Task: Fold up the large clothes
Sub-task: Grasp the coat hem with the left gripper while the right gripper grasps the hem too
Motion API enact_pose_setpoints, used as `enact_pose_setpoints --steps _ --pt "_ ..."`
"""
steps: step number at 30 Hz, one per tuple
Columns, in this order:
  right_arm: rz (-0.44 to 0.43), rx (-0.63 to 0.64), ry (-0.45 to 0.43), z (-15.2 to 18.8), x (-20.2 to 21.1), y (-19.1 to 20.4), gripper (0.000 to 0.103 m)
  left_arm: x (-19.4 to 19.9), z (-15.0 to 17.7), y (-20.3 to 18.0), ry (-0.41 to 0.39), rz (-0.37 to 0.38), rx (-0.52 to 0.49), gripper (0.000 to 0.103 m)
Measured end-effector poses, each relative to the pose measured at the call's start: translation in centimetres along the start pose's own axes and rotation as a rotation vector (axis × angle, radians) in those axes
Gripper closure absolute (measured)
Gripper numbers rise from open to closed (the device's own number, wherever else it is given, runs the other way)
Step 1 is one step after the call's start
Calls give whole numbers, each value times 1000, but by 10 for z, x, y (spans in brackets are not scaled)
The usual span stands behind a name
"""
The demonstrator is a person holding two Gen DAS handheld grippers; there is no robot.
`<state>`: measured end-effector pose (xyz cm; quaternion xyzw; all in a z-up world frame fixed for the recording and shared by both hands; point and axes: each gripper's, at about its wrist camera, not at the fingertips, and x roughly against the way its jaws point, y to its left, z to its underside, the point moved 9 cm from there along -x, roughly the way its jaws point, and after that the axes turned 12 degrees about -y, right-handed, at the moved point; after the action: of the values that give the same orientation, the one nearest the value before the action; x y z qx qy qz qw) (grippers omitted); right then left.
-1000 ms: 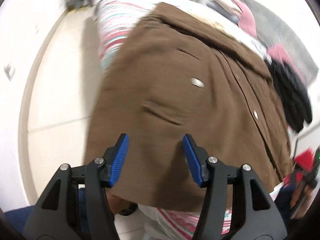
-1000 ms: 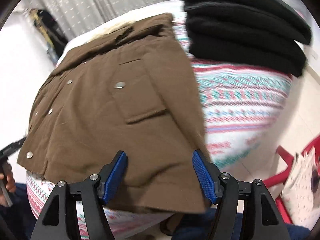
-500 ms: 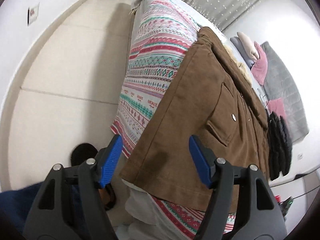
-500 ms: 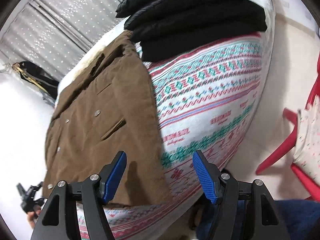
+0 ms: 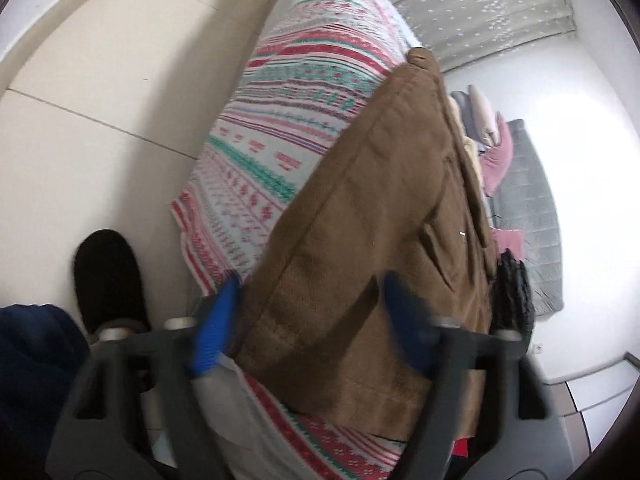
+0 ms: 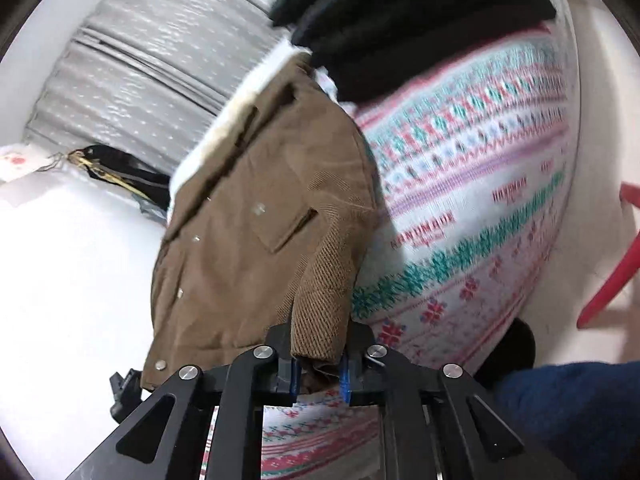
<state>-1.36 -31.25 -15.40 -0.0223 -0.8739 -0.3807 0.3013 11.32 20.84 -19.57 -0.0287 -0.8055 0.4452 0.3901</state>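
A brown corduroy jacket (image 5: 384, 216) lies front up on a bed with a patterned cover (image 5: 280, 128). My left gripper (image 5: 316, 328) is open, its blue pads either side of the jacket's near hem corner, blurred by motion. In the right wrist view the jacket (image 6: 248, 220) shows its pocket, snaps and pale fleece collar. My right gripper (image 6: 318, 372) is shut on the jacket's lower right hem corner, which bunches up between the pads.
A stack of black folded clothes (image 6: 400, 24) sits on the bed beside the jacket. Pink and grey pillows and a grey blanket (image 5: 528, 216) lie further back. A black slipper (image 5: 106, 280) is on the tiled floor. A red chair (image 6: 612, 280) stands at the right.
My right gripper has closed on the jacket's hem corner; it was open before. My left gripper has dropped lower and closer to the opposite hem corner, still open.
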Motion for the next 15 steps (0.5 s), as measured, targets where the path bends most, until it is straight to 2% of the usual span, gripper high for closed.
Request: enact_pose_setpoints --steps 1,3,5,6,9,10,12,15 --pt "-3 -6 -16 -3 3 0 93 0 1 -5 5 32 0 77" --pt "0 -7 -59 -10 15 2 94 8 -3 -13 -41 22 -33 84" --pt "3 9 -93 -17 29 8 95 22 -11 -20 -75 6 -54 86" --pt "3 11 -107 -18 38 10 95 38 -20 -28 -98 30 -34 87" --pt "-14 23 -143 -35 57 20 95 74 -36 -50 -152 60 -83 87" --pt "-18 27 -143 -40 58 23 95 78 -36 -53 -154 53 -99 87" --pt "31 63 -142 -40 55 22 95 74 -31 -51 -140 0 -137 87" --pt "90 14 -73 -21 39 -3 95 58 -25 -34 -117 -73 -170 87"
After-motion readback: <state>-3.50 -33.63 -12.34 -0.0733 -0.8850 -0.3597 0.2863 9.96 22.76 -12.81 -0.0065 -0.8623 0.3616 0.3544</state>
